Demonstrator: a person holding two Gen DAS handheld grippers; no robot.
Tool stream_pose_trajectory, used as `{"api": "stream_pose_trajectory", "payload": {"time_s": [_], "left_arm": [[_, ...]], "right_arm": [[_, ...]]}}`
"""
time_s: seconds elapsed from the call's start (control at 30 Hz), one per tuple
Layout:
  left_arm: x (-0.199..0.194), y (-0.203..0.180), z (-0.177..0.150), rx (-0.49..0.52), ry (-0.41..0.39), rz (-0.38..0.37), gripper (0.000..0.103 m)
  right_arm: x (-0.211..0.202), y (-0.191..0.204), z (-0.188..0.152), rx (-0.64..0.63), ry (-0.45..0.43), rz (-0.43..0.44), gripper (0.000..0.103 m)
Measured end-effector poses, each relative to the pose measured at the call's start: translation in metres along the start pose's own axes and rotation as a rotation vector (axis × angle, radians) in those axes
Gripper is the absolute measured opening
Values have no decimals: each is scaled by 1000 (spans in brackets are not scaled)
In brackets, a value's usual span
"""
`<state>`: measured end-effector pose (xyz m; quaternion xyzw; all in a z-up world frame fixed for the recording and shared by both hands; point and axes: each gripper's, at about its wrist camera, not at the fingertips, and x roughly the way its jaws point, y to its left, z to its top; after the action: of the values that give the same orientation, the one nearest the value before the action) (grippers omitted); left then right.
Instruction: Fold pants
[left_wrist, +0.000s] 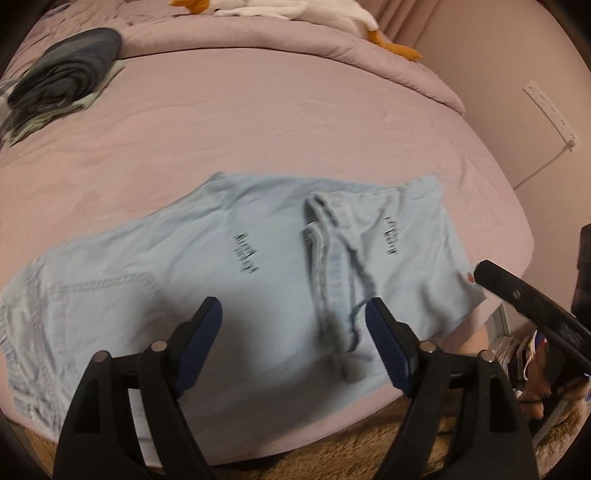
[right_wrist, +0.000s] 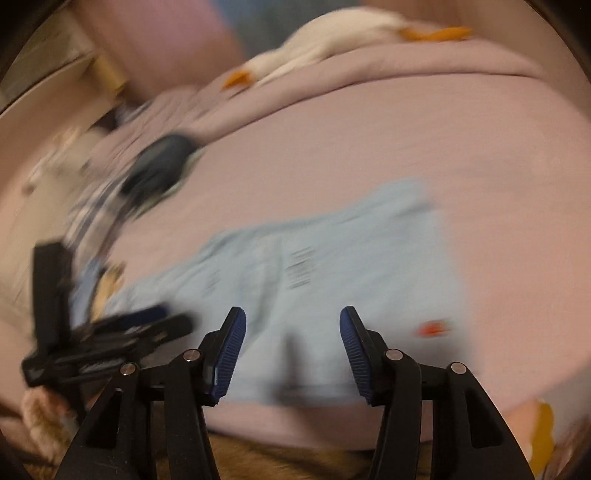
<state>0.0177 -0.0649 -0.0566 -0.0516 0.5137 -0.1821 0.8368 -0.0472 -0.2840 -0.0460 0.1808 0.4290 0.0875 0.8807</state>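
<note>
Light blue pants (left_wrist: 229, 266) lie spread on the pink bed near its front edge, with small black print and a bunched waistband with a drawstring (left_wrist: 332, 258) in the middle. My left gripper (left_wrist: 293, 314) is open and empty just above the pants' near edge. The right gripper's black body (left_wrist: 532, 306) reaches in at the right, by the pants' corner with a red tag (left_wrist: 470, 277). In the blurred right wrist view, my right gripper (right_wrist: 291, 325) is open and empty above the pants (right_wrist: 332, 266). The left gripper (right_wrist: 110, 339) shows at the left there.
A stack of dark folded clothes (left_wrist: 62, 81) sits at the bed's back left. A rolled pink duvet (left_wrist: 295, 40) and a white plush goose (left_wrist: 303, 9) lie along the back. A brown shaggy rug (left_wrist: 369, 450) lies below the bed. A power strip (left_wrist: 550, 110) hangs on the right wall.
</note>
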Motion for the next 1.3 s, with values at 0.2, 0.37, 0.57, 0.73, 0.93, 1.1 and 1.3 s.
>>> {"api": "stream_pose_trajectory", "payload": {"time_s": [0.2, 0.37, 0.57, 0.73, 0.93, 1.1, 1.3], "left_arm": [[23, -23, 9, 54, 42, 1, 81], [34, -35, 12, 101, 55, 39, 81], [47, -39, 17, 108, 73, 58, 81], [62, -36, 23, 91, 103, 35, 80], [79, -27, 35, -19, 109, -97, 56], [88, -18, 43, -94, 156, -220, 14], [44, -27, 42, -14, 38, -130, 12]], "right_arm": [[21, -52, -13, 145, 80, -181, 51], [29, -57, -23, 163, 84, -155, 51], [32, -57, -25, 143, 92, -168, 51], [33, -59, -22, 150, 91, -163, 51], [36, -58, -22, 150, 87, -168, 51], [36, -56, -21, 152, 77, -173, 51], [29, -50, -17, 165, 85, -157, 51]]}}
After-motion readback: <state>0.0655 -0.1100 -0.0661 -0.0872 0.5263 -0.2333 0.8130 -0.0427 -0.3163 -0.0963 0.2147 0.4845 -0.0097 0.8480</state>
